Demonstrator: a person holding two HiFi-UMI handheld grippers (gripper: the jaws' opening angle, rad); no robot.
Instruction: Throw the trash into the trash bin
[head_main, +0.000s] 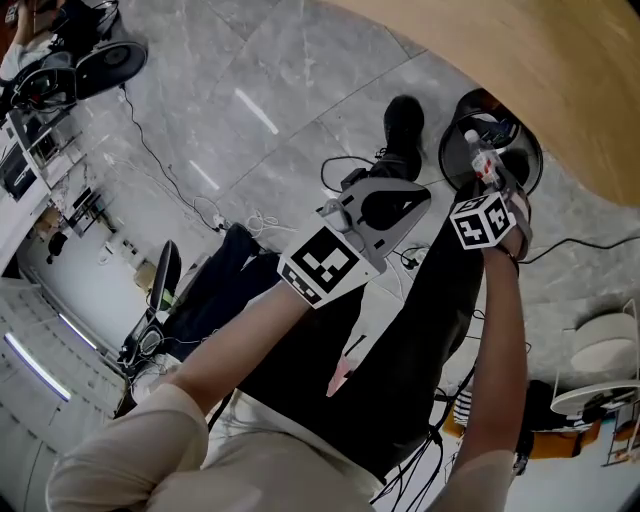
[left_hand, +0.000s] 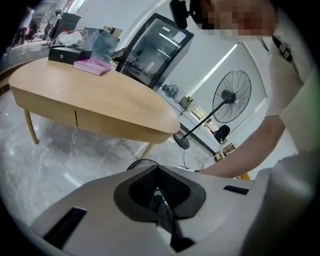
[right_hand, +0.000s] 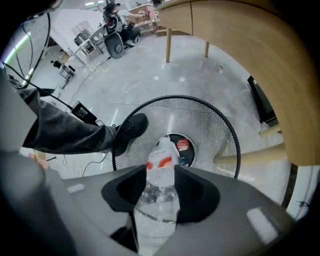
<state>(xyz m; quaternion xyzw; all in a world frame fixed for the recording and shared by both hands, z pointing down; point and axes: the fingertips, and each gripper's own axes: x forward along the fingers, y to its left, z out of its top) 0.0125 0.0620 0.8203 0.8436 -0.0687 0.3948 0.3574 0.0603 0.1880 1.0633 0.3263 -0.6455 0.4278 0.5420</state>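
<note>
Right tongs clamp the plastic bottle over the mesh trash bin, left tongs closed, empty; next, simply let go.

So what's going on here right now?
A person is working two handheld claws. The right claw grips a clear plastic bottle and points it cap-first down over the black wire-mesh trash bin, which stands on the floor beside the wooden table. The bottle is not yet dropped. The left claw is shut and empty.
</note>
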